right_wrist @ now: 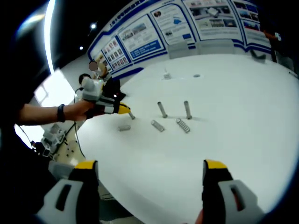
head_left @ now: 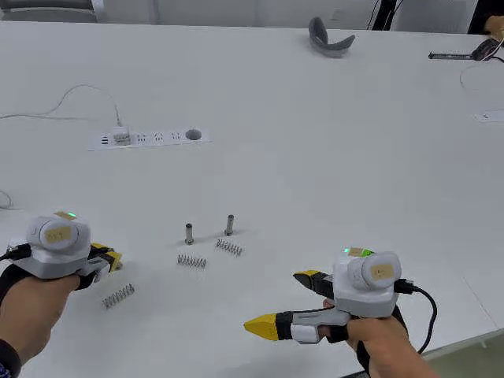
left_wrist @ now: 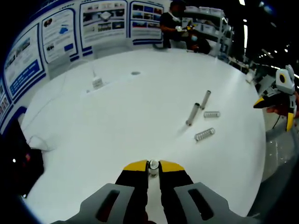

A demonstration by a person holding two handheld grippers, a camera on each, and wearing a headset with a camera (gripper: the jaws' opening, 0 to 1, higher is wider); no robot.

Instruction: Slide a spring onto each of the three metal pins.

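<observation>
Smooth metal pin [left_wrist: 153,170] in left tongs [left_wrist: 153,164]

White workbench [head_left: 315,142], poster-covered wall [left_wrist: 60,32]

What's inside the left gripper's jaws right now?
One metal pin, seen end-on, clamped in the left gripper. Its round end shows between the yellow ends; the rest of its length is covered by the gripper in that gripper's own view.
</observation>
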